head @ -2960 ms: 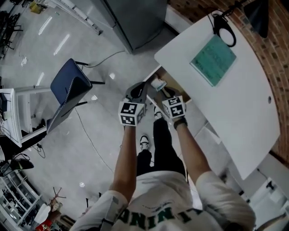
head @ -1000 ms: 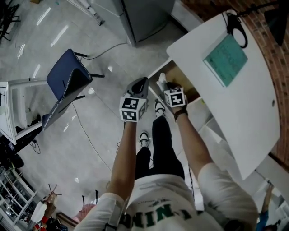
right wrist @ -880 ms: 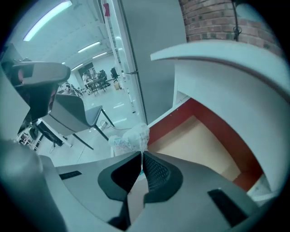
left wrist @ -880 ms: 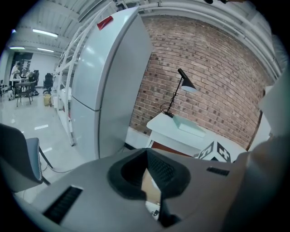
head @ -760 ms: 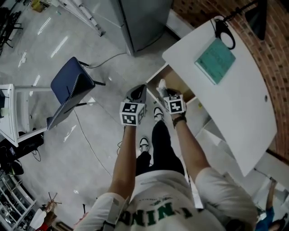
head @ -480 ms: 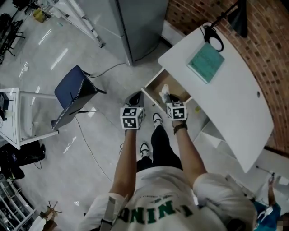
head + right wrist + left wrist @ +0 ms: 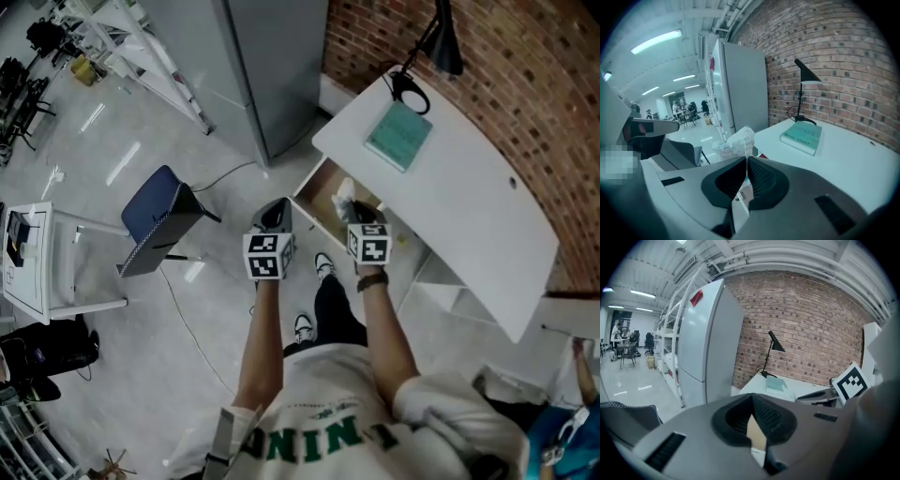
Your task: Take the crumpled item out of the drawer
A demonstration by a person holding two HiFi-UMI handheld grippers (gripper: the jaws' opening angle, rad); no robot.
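Right hand-held gripper clamped on crumpled wrapper, above open drawer at table edge, left hand-held gripper jaws together, empty, over floor, chair well apart

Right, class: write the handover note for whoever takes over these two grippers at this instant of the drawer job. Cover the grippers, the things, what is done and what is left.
Left gripper: shut, nothing between its jaws, held in the air to the left of the drawer in the head view.
Right gripper: shut on the crumpled item, a white wrapper.
Drawer: open under the white desk. The item hangs above its opening, about level with the desk top.
Done: item gripped and lifted out.
Left: carry it clear and probably set it down. No spot is marked.
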